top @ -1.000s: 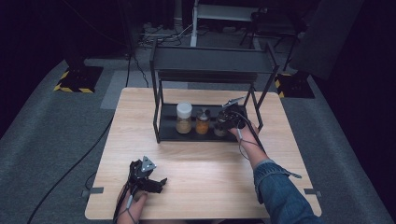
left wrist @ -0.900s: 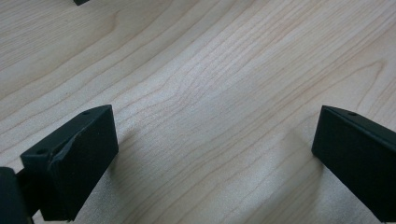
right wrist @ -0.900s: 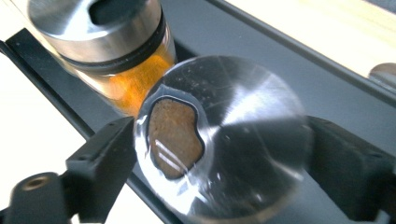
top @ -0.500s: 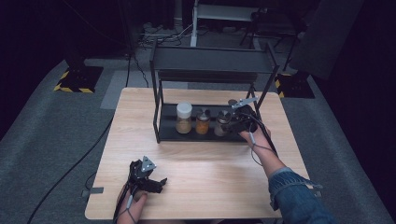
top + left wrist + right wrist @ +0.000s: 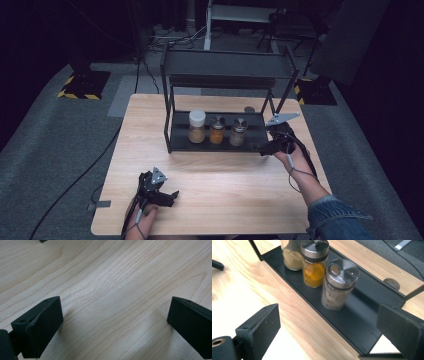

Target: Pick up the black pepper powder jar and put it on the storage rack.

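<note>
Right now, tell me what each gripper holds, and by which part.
Nothing. The right gripper has just opened, empty, short of the brown spice jar on the rack. The left gripper is open over the table.

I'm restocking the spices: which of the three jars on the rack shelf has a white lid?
The leftmost jar in the high view, with tan powder. The orange-filled middle jar and the brownish right jar have metal lids.
</note>
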The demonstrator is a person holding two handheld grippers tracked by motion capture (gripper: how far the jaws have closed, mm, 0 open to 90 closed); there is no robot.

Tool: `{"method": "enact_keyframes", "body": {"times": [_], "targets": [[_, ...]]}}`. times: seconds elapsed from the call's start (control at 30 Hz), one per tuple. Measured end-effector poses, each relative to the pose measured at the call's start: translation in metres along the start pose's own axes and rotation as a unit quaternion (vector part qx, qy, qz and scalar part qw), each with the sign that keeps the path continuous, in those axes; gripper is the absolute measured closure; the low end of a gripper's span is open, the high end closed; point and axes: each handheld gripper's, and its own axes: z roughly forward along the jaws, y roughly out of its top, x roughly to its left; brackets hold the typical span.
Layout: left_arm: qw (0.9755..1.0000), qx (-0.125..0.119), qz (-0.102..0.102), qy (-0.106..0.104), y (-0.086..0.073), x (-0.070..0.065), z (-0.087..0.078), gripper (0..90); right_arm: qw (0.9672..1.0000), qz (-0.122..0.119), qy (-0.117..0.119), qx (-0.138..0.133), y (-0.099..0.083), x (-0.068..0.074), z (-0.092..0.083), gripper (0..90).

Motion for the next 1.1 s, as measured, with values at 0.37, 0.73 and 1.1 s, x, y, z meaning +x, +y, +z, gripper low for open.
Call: {"method": "enact_keyframes", "body": {"times": [0.37, 0.73, 1.1], "targets": [[1.0, 0.0, 0.0, 0.0, 0.0, 0.0, 0.0, 0.0, 1.0, 0.002, 0.008, -0.003, -0.026, 0.006, -0.019, 3.7], [1.0, 0.0, 0.0, 0.0, 0.0, 0.0, 0.0, 0.0, 0.9999, 0.01, 0.013, -0.004, -0.047, 0.011, -0.024, 3.7], [1.0, 0.0, 0.0, 0.0, 0.0, 0.0, 0.0, 0.0, 0.9994, 0.031, 0.015, 0.008, -0.081, 0.01, -0.008, 3.7]]}}
